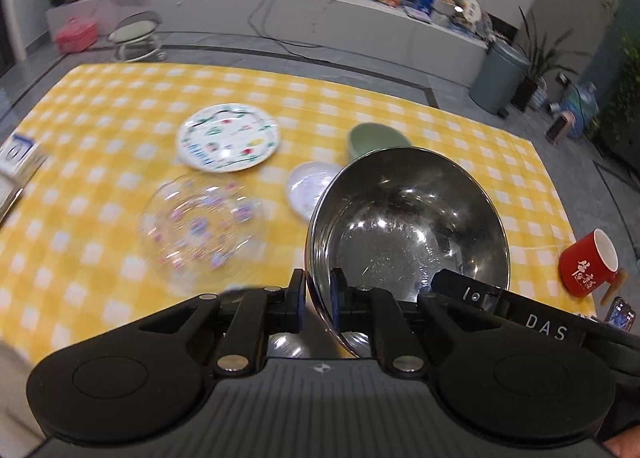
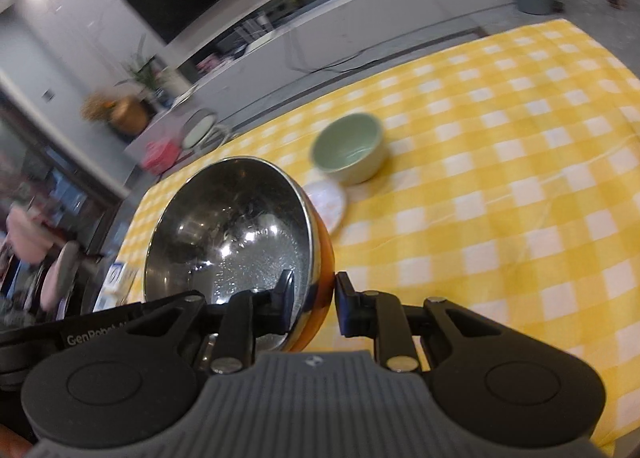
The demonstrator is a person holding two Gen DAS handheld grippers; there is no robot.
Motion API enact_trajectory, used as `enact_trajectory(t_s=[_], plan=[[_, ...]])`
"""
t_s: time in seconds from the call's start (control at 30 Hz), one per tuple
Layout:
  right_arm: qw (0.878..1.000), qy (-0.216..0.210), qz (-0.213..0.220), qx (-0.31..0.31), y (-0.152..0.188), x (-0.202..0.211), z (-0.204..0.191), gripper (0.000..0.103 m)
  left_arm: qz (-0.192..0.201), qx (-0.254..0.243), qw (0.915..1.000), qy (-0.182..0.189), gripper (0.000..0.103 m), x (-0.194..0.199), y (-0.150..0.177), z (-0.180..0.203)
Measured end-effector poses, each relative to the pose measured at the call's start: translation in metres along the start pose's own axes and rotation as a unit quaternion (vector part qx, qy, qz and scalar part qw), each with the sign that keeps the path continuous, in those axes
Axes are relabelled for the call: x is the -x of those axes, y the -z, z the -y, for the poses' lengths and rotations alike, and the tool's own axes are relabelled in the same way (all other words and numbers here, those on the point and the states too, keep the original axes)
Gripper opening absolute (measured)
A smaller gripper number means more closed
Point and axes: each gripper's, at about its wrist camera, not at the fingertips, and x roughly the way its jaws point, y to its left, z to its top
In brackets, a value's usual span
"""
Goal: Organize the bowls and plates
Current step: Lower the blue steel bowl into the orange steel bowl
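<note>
A large steel bowl (image 1: 408,225) (image 2: 228,234) hangs tilted above the yellow checked table (image 1: 460,129), held at two places on its rim. My left gripper (image 1: 319,294) is shut on the near rim, one pad inside and one outside. My right gripper (image 2: 314,296) is shut on the rim further round; its body shows past the bowl in the left wrist view. On the cloth lie a green bowl (image 1: 376,139) (image 2: 348,147), a small white plate (image 1: 308,187) (image 2: 328,201) beside it, a patterned white plate (image 1: 228,141) and a clear glass plate (image 1: 200,225).
A red mug (image 1: 588,264) stands near the table's right edge, with a phone (image 1: 622,314) beside it. A white and blue box (image 1: 16,153) sits at the left edge. Beyond the table are a stool (image 1: 138,35), a grey bin (image 1: 500,75) and a long low shelf.
</note>
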Motion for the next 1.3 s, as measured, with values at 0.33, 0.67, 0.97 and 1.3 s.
enact_trajectory(t_s=[0.33, 0.67, 0.97, 1.3], plan=[[0.995, -0.034, -0.068, 0.060, 0.033, -0.017, -0.045, 0.019, -0.025, 0.088, 0.9958, -0.003, 0.014, 0.025, 0.034, -0.064], [0.993, -0.027, -0.098, 0.063, 0.037, -0.034, -0.052, 0.019, -0.061, 0.150, 0.9865, 0.026, 0.014, 0.010, 0.057, -0.097], [0.992, -0.013, -0.108, 0.059, 0.037, -0.043, -0.049, 0.019, -0.078, 0.161, 0.9831, 0.039, 0.014, -0.002, 0.060, -0.102], [0.991, -0.006, -0.119, 0.064, 0.040, -0.049, -0.045, 0.018, -0.096, 0.162, 0.9814, 0.036, 0.014, -0.009, 0.059, -0.102]])
